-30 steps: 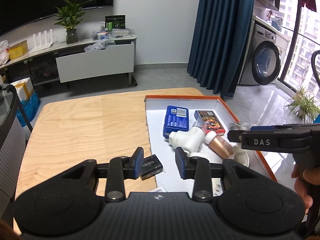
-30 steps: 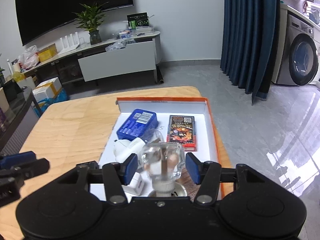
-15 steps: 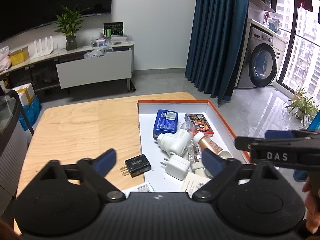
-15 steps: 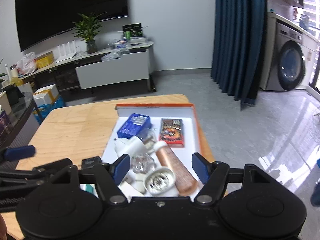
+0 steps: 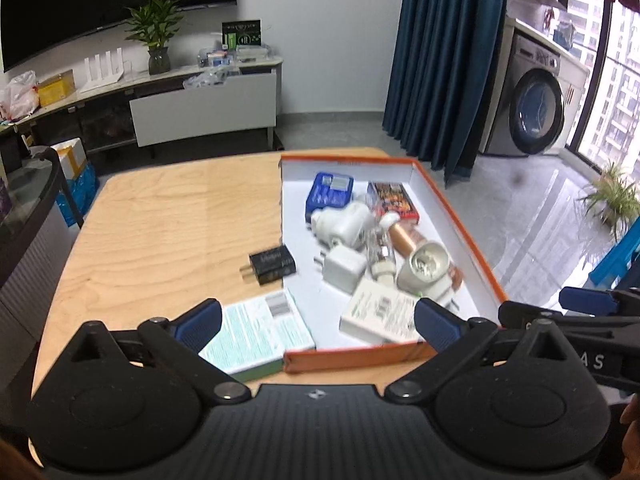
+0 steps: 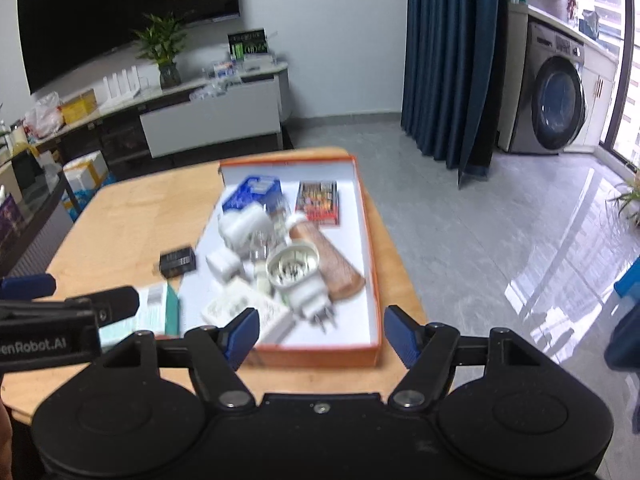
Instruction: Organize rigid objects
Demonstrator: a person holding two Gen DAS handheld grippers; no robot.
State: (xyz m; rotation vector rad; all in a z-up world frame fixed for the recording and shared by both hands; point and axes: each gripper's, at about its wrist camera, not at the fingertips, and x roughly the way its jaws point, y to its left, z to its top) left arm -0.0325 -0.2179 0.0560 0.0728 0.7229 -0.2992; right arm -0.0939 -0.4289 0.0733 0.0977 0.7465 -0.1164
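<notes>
An orange-rimmed white box lid (image 5: 460, 216) (image 6: 370, 248) lies on the wooden table (image 5: 168, 216). It holds a blue case (image 5: 330, 192), a red card pack (image 5: 394, 200), white plug adapters (image 5: 344, 266), a glass bulb with white base (image 5: 424, 268), a copper tube (image 5: 404, 240) and a white carton (image 5: 380, 314). A black charger (image 5: 272, 265) (image 6: 178, 260) straddles the lid's left edge. A green-and-white booklet box (image 5: 260, 332) lies at its front left corner. My left gripper (image 5: 316, 322) and right gripper (image 6: 322, 336) are open and empty, above the table's near edge.
A TV console (image 5: 204, 108) with a plant (image 5: 154, 36) stands at the back wall. Blue curtains (image 5: 444, 60) and a washing machine (image 5: 540, 112) are to the right. A dark cabinet (image 5: 28, 232) stands left of the table.
The right gripper let go of the glass bulb, which now lies in the lid. Both grippers opened wide and drew back and up from the lid; the left one left the black charger.
</notes>
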